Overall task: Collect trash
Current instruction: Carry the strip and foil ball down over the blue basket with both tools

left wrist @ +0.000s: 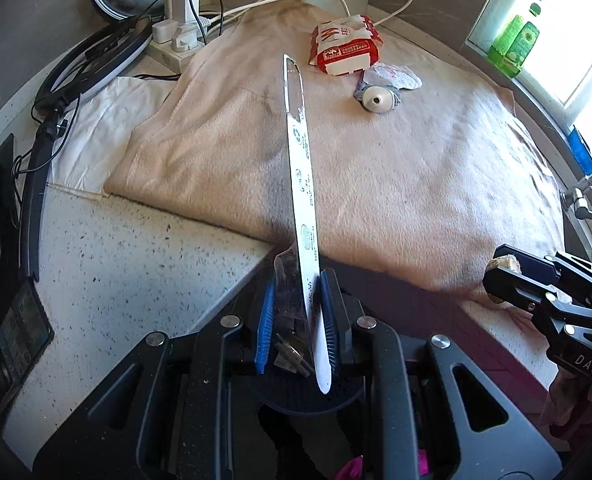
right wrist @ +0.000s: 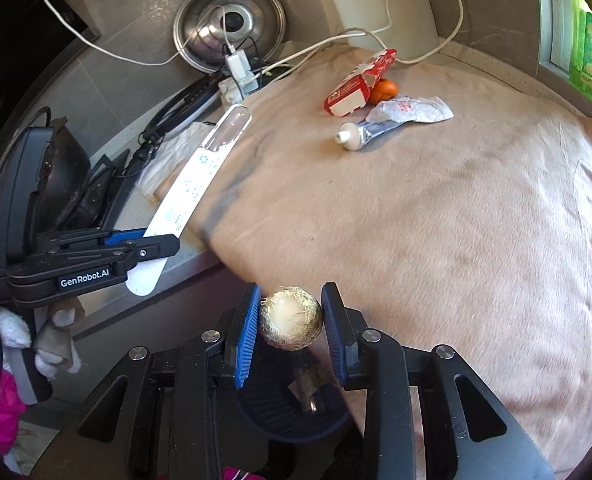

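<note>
Fingers point(left wrist: 327, 312) on my left gripper point(left wrist: 298, 320) were clenched on a long white wrapper point(left wrist: 304, 184), which stuck up edge-on over the front edge of the speckled tabletop point(left wrist: 127, 264). Further right, my right gripper point(right wrist: 291, 320) gripped a round fibrous ball point(right wrist: 291, 317) between its blue pads, low over a dark bin point(right wrist: 291, 404). Beyond both, on the beige towel point(right wrist: 436, 220), lay a red-and-white carton point(right wrist: 356, 88), an orange fruit point(right wrist: 384, 90) just behind it, a squeezed tube point(right wrist: 370, 132) and a crumpled white wrapper point(right wrist: 416, 109) touching the tube's tail.
</note>
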A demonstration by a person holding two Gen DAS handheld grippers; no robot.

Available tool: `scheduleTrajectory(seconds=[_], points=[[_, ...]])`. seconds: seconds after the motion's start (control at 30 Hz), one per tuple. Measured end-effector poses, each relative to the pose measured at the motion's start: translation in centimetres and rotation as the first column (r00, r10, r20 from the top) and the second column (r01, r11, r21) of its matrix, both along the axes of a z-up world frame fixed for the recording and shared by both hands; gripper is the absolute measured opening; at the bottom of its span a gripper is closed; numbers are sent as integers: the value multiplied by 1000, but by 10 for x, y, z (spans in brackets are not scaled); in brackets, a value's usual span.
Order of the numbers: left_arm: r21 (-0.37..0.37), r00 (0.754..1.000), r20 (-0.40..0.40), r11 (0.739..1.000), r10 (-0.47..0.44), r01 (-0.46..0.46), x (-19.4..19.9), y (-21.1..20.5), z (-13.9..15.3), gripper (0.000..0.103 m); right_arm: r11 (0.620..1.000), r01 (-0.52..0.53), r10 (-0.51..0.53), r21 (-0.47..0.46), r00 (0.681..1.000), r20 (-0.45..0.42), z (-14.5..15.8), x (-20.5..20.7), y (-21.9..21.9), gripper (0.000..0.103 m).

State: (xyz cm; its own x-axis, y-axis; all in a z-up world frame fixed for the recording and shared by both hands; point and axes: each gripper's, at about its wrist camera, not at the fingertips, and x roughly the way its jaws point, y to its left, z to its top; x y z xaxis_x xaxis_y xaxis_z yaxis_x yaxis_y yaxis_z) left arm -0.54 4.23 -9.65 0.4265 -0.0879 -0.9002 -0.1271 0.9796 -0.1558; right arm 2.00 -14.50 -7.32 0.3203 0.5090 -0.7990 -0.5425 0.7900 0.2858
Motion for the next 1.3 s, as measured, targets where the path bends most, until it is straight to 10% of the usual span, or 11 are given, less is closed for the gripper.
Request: scheduleTrajectory(seconds=[0.77,1.3], points=[[-80,988,-133,995,-75,65,-111,-16,-42,21,999,10,-13,-30,995,-95,-40,-66,12,29],[-164,937,-308,979,-167,121,-116,-26,-106,21,995,35,-49,-89,986,-160,-82,-78,21,29]])
